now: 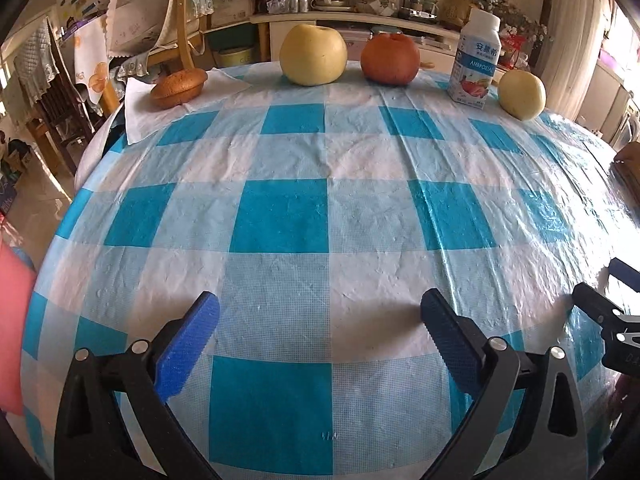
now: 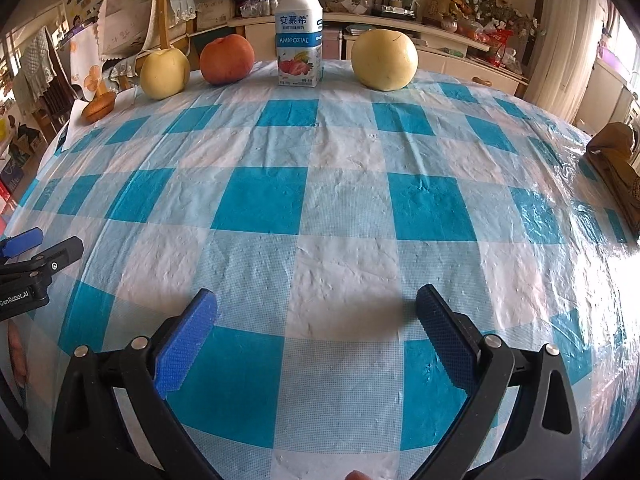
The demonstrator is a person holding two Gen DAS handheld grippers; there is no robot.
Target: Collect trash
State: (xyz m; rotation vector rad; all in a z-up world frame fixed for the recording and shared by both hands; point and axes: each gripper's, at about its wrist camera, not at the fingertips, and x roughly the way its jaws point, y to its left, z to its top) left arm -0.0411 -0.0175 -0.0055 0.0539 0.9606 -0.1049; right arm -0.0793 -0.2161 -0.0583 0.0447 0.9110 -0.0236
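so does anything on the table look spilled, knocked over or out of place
Nothing stands out. The yogurt bottle stands upright and capped, the fruit sits in a row beside it, and the small cake rests on its napkin.

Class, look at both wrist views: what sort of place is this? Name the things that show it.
Most likely a lived-in home dining room. A round table under a blue-and-white checked plastic cloth holds fruit and a white yogurt-drink bottle; behind stand a cluttered cream sideboard and a wooden chair draped with lace cloth.
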